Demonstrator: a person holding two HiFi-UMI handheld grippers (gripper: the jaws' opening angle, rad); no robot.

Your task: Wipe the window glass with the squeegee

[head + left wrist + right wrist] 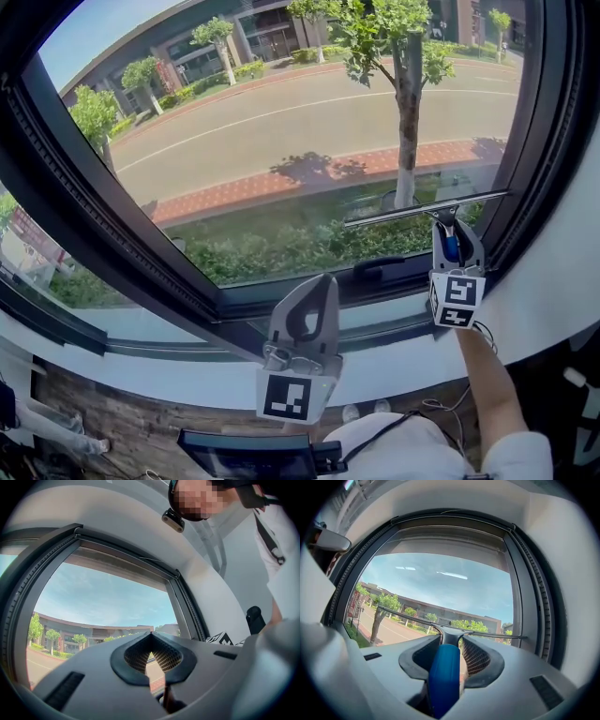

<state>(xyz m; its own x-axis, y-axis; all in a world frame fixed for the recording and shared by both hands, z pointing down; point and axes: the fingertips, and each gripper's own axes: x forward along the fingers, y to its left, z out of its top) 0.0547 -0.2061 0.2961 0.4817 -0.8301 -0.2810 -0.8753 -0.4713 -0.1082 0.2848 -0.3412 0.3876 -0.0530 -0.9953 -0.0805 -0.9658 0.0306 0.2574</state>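
The squeegee (427, 209) lies with its long thin blade against the window glass (281, 122), low at the right. Its blue handle (451, 246) is clamped in my right gripper (455, 246), which is shut on it. In the right gripper view the blue handle (444, 677) runs up between the jaws of the right gripper (452, 651) to the blade (445, 625), which spans the pane. My left gripper (312, 302) hangs lower, in front of the bottom frame, shut and empty. The left gripper view shows the left gripper (151, 646) with its jaws meeting, nothing between them.
A dark window frame (112, 253) surrounds the pane, with a black handle (380, 265) on the bottom rail. A white sill (141, 361) runs below. A white wall (562, 281) closes in at the right. Outside are a road and trees.
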